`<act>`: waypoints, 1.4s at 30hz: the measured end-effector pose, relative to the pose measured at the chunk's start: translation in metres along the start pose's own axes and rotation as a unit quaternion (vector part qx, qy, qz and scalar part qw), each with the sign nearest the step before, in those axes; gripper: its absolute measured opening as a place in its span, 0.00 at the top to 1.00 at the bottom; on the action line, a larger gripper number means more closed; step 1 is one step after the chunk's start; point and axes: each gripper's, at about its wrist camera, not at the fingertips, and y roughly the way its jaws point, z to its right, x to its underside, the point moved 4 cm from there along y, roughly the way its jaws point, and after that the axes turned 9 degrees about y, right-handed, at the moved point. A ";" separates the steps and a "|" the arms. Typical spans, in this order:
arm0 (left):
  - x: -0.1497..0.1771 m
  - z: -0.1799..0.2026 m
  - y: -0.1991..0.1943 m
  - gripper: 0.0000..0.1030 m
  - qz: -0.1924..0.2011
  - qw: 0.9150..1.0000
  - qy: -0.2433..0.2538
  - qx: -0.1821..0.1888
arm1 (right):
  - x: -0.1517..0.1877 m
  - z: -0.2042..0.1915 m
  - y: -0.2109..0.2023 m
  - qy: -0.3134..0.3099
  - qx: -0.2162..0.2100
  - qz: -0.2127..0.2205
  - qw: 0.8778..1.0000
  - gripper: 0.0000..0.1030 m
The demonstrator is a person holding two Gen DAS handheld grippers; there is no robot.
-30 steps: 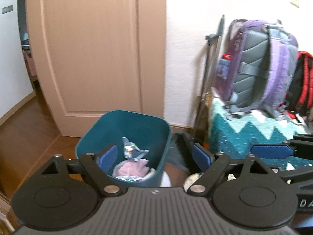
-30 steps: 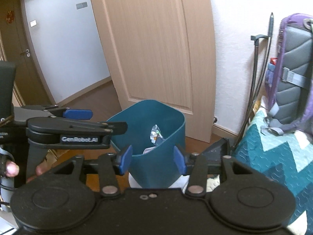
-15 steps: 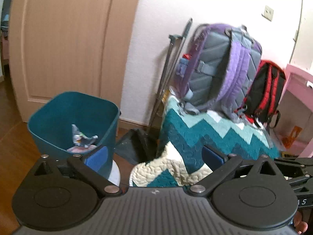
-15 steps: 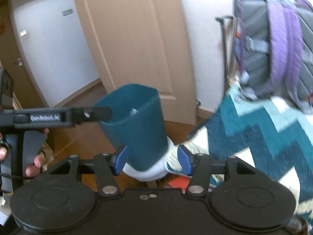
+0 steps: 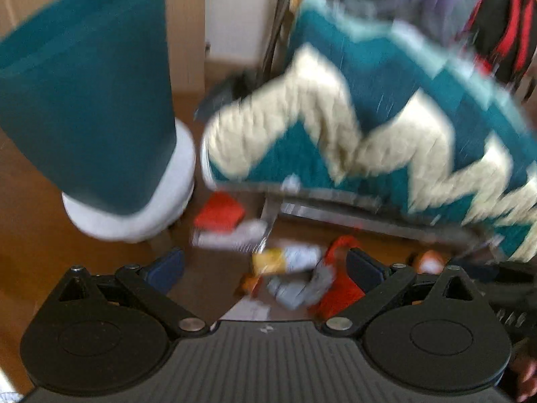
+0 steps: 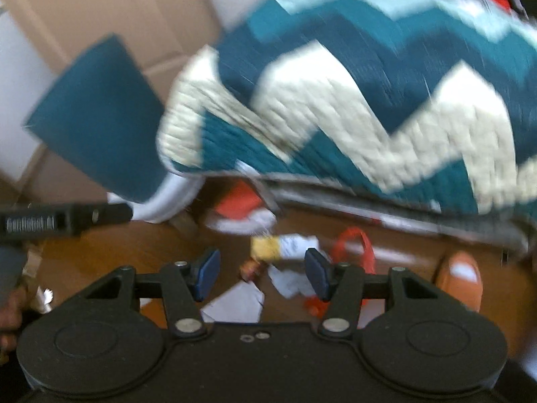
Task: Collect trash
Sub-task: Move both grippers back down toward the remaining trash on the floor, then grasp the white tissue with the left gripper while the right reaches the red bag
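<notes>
Both views are blurred by motion. A teal trash bin (image 5: pixel 87 100) with a white base stands on the wooden floor at left; it also shows in the right wrist view (image 6: pixel 97 127). Scattered trash lies on the floor under the bed edge: a yellow-and-white wrapper (image 5: pixel 285 260), crumpled grey paper (image 5: pixel 292 290), a red bag (image 5: pixel 339 288) and a red-and-white packet (image 5: pixel 221 218). In the right wrist view the wrapper (image 6: pixel 282 247), white paper (image 6: pixel 235 302) and red bag (image 6: pixel 355 248) show. My left gripper (image 5: pixel 265 268) is open and empty above the trash. My right gripper (image 6: pixel 261 272) is open and empty above it too.
A teal and cream zigzag quilt (image 5: pixel 386 107) hangs over the bed edge at right, with a metal frame rail (image 5: pixel 352 201) below. Backpacks (image 5: pixel 496 23) lie at the far right. An orange object (image 6: pixel 459 278) lies on the floor at right. The left gripper's finger (image 6: pixel 63 220) crosses the right view.
Both grippers have swung down and to the right, from facing the bin and backpacks to facing the floor trash under the quilt. Both stay open.
</notes>
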 end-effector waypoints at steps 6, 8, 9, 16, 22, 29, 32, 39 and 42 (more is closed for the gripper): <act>0.016 0.025 0.081 0.00 -0.082 0.995 0.045 -0.017 | 0.014 0.044 0.066 0.060 0.062 -0.063 0.994 0.46; 0.022 0.029 0.106 0.00 -0.104 0.993 0.051 -0.020 | 0.019 0.058 0.086 0.077 0.074 -0.083 0.991 0.46; 0.026 0.029 0.118 0.00 -0.116 0.992 0.053 -0.022 | 0.022 0.064 0.095 0.085 0.079 -0.091 0.989 0.46; 0.064 0.024 0.198 0.00 -0.201 0.977 0.058 -0.048 | 0.044 0.093 0.165 0.124 0.097 -0.148 0.976 0.46; 0.096 0.019 0.257 0.00 -0.257 0.964 0.051 -0.043 | 0.059 0.105 0.211 0.144 0.104 -0.186 0.966 0.47; 0.118 0.017 0.300 0.00 -0.283 0.957 0.053 -0.022 | 0.075 0.117 0.251 0.161 0.115 -0.217 0.956 0.47; 0.124 0.013 0.313 0.00 -0.286 0.957 0.046 -0.013 | 0.080 0.122 0.262 0.169 0.118 -0.227 0.952 0.47; 0.135 0.008 0.326 0.04 -0.292 0.956 0.038 0.001 | 0.090 0.126 0.281 0.169 0.109 -0.239 0.950 0.47; 0.140 0.008 0.333 0.13 -0.300 0.953 0.043 0.003 | 0.092 0.125 0.284 0.165 0.109 -0.238 0.951 0.48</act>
